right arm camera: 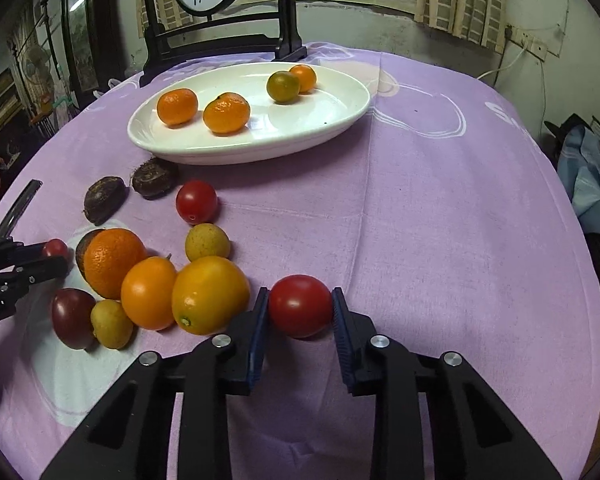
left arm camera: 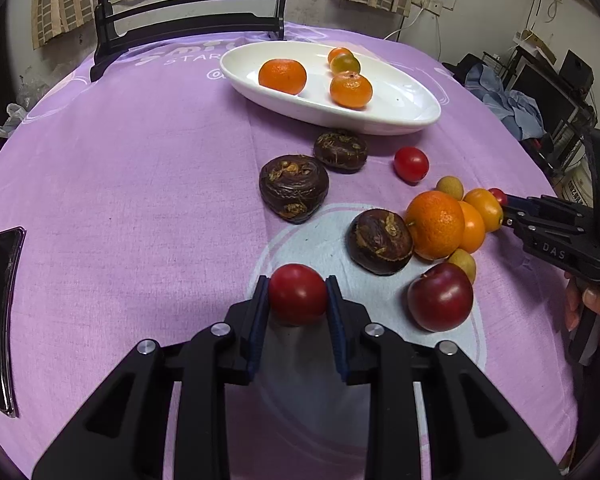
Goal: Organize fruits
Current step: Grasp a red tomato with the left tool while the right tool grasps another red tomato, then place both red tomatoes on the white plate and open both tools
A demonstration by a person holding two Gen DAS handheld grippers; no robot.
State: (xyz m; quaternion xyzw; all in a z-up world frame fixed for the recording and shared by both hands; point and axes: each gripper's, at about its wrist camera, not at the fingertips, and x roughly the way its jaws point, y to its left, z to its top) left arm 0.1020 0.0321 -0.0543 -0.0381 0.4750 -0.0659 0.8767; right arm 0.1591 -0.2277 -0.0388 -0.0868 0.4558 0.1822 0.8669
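The right gripper [right arm camera: 300, 312] has its jaws pressed on a red tomato [right arm camera: 300, 306] that sits on the purple-clothed worktop [right arm camera: 440, 240]. Just left lies a cluster of oranges [right arm camera: 208, 294], small yellow fruits and dark ones. Farther back, a white dish [right arm camera: 332, 120] holds four citrus fruits. The left gripper [right arm camera: 40, 258] grips a small tomato [right arm camera: 55, 247] at the left edge

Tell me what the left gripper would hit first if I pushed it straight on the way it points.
Likely bare purple cloth. The left gripper, shut on a cherry tomato, points down at the table; the nearest dark water chestnut sits slightly farther along, though depth is unclear.
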